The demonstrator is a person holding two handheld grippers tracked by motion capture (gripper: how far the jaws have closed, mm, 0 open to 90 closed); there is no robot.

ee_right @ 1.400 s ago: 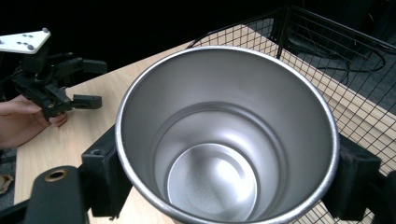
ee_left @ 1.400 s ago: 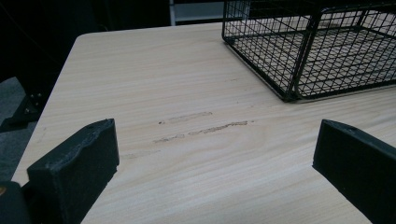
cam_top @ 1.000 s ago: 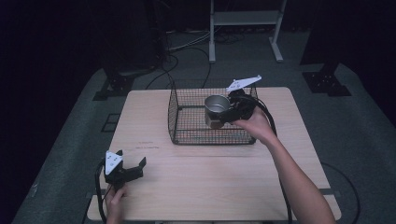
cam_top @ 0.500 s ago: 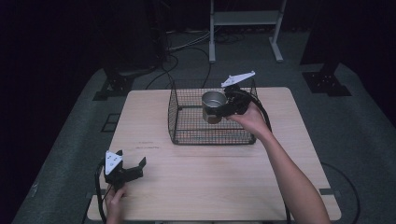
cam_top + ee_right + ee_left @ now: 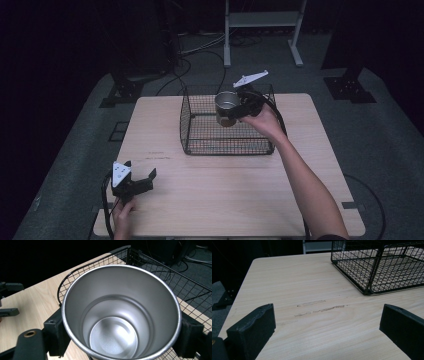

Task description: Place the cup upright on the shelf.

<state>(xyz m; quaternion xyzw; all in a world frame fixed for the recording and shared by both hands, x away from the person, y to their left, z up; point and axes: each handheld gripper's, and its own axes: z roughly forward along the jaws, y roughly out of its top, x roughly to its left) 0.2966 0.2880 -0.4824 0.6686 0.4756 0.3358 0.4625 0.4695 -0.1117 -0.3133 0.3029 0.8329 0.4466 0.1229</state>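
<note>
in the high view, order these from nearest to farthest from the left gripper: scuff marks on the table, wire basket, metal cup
1. Scuff marks: just ahead of the left gripper, on the table.
2. Wire basket: mid-table, farther back.
3. Metal cup: held in the right gripper, above the basket's far side.

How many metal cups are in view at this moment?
1: the metal cup is clamped in the right gripper, raised above the wire basket. Nothing looks hidden.
</note>
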